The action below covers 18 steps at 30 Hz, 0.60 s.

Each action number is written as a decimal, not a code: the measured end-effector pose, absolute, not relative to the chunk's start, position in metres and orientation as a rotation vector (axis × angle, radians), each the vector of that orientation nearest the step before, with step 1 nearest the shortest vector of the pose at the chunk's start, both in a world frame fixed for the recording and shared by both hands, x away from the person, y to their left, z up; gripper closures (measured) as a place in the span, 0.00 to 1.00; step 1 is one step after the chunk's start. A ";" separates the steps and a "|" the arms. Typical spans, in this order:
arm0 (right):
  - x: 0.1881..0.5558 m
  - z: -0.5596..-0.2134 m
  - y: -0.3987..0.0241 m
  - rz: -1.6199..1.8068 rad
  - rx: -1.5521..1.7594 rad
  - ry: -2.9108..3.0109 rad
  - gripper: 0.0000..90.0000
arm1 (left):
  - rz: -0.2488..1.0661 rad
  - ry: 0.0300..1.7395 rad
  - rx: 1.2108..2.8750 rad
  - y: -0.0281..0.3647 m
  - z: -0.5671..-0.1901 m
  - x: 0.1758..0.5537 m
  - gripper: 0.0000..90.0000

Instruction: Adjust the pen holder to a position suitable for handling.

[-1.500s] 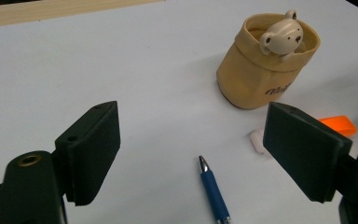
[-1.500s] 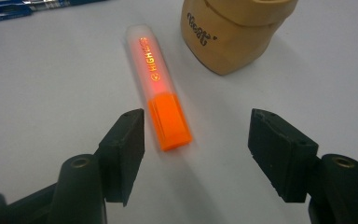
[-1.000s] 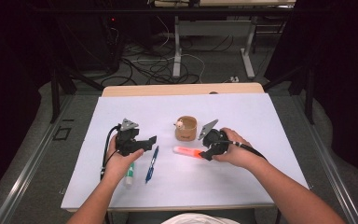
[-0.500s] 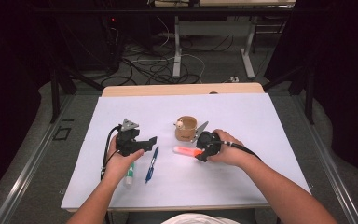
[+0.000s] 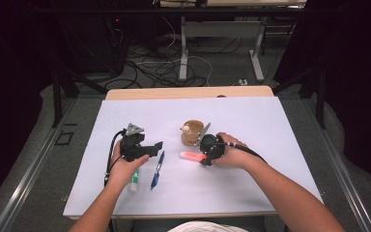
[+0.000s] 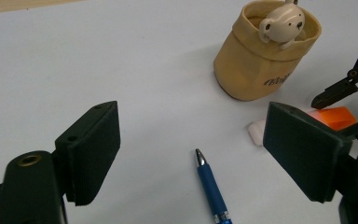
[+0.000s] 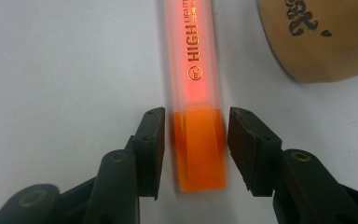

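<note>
An orange highlighter (image 5: pixel 189 156) lies flat on the white table sheet (image 5: pixel 270 125). My right gripper (image 5: pixel 204 157) is down at its orange cap end. In the right gripper view the two jaws of the right gripper (image 7: pixel 196 114) flank the highlighter (image 7: pixel 193 70), and a thin gap shows on each side. These jaws have just been closing with the cap between them. My left gripper (image 5: pixel 155 145) hovers open over a blue pen (image 5: pixel 157 170). In the left gripper view its wide jaws (image 6: pixel 193 126) stand either side of the pen (image 6: pixel 212 186), apart from it.
A tan fabric cup (image 5: pixel 192 133) with a small bear figure stands just behind the highlighter, close to the right gripper; it is the same cup (image 6: pixel 261 60) in the left gripper view. A white tube (image 5: pixel 134 182) lies under the left hand. Bare sheet stretches right and back.
The right gripper has slid a little left and down onto the highlighter's orange end, and its jaws have narrowed around it. The left hand has stayed put.
</note>
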State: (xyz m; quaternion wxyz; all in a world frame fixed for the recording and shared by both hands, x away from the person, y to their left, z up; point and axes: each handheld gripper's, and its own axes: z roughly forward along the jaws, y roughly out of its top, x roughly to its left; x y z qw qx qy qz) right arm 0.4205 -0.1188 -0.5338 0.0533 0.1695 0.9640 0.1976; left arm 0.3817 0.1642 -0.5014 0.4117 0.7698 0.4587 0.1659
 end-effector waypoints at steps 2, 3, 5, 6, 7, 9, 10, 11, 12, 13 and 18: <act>0.423 -0.533 -0.118 0.564 0.509 2.961 0.63 | 0.418 1.156 1.936 0.164 -0.501 0.382 0.21; 0.423 -0.533 -0.118 0.564 0.509 2.961 0.63 | 0.418 1.155 1.937 0.164 -0.501 0.382 0.21; 0.424 -0.532 -0.117 0.535 0.509 2.990 0.63 | 0.412 1.162 1.937 0.164 -0.501 0.381 0.21; 0.425 -0.531 -0.117 0.509 0.501 2.997 0.63 | 0.411 1.161 1.937 0.164 -0.501 0.381 0.21; 0.426 -0.531 -0.116 0.499 0.489 3.003 0.63 | 0.410 1.161 1.937 0.164 -0.501 0.381 0.21; 0.427 -0.531 -0.116 0.484 0.490 3.016 0.65 | 0.414 1.155 1.936 0.164 -0.501 0.382 0.21; 0.427 -0.531 -0.116 0.484 0.490 3.016 0.65 | 0.411 1.158 1.937 0.164 -0.501 0.381 0.21; 0.428 -0.530 -0.116 0.456 0.493 3.021 0.65 | 0.410 1.159 1.937 0.164 -0.501 0.381 0.21; 0.429 -0.530 -0.117 0.457 0.487 3.027 0.66 | 0.410 1.159 1.936 0.164 -0.501 0.381 0.21; 0.429 -0.530 -0.118 0.454 0.507 3.032 0.67 | 0.411 1.161 1.936 0.164 -0.500 0.381 0.21; 0.429 -0.530 -0.120 0.441 0.511 3.042 0.69 | 0.413 1.157 1.934 0.164 -0.501 0.381 0.21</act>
